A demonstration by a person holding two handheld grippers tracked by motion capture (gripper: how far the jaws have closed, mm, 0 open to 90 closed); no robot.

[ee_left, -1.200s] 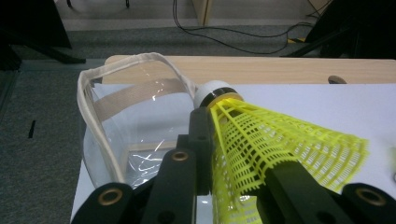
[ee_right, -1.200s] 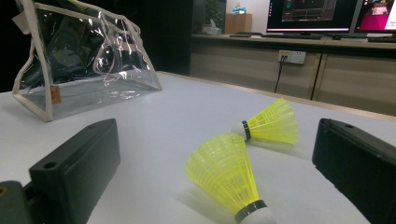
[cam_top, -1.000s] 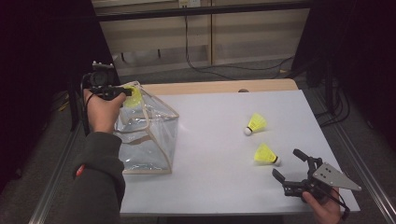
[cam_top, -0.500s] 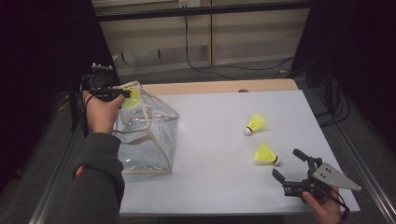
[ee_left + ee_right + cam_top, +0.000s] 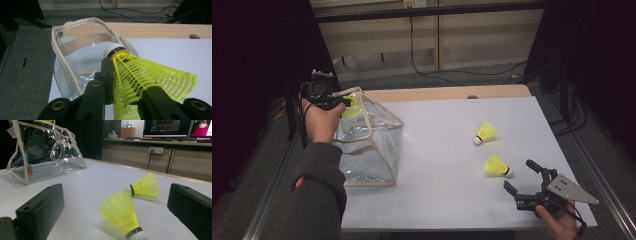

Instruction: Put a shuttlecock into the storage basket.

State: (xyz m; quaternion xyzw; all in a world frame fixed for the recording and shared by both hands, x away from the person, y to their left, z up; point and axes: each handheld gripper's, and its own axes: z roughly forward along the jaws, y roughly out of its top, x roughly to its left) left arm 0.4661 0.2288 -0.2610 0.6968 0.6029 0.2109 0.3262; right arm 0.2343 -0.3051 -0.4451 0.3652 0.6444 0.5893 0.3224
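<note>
While my left gripper (image 5: 120,72) clamps a yellow shuttlecock (image 5: 140,80) above the clear bag's (image 5: 372,145) open mouth, cork pointing forward and down into it, my right gripper (image 5: 523,176) waits spread, nearest the shuttlecock on the table (image 5: 497,166).

Both claws black, brass-ringed screw holes on left claw (image 5: 125,75), grey three-cornered plate on right claw (image 5: 526,181), dark grey sleeve (image 5: 314,195) with red patch.
</note>
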